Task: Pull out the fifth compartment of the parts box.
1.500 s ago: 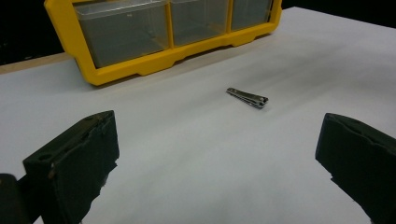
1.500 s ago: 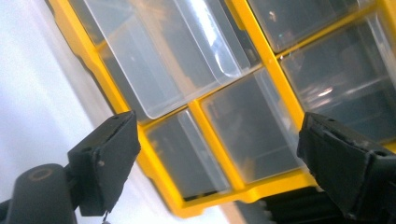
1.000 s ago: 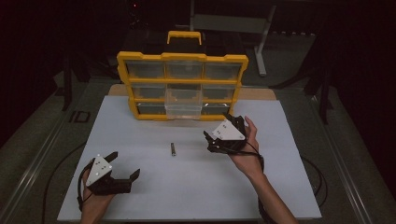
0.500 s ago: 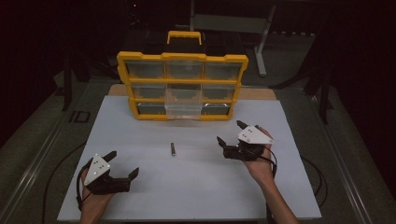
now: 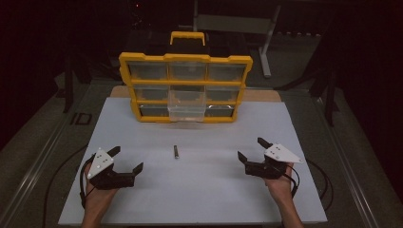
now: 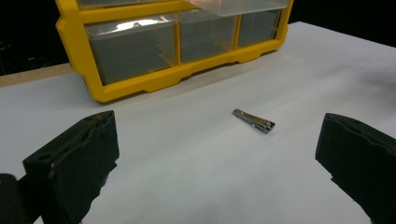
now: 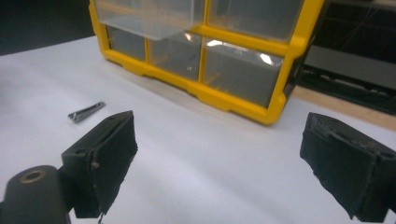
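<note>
On the white tabletop's middle: nail clipper lying loose | far edge: yellow organizer standing, one clear drawer sticking out, likely awaiting it | near corners: left gripper and right gripper resting, jaws gaping, grasping nothing.

Black tongs, grey three-cornered plates
</note>
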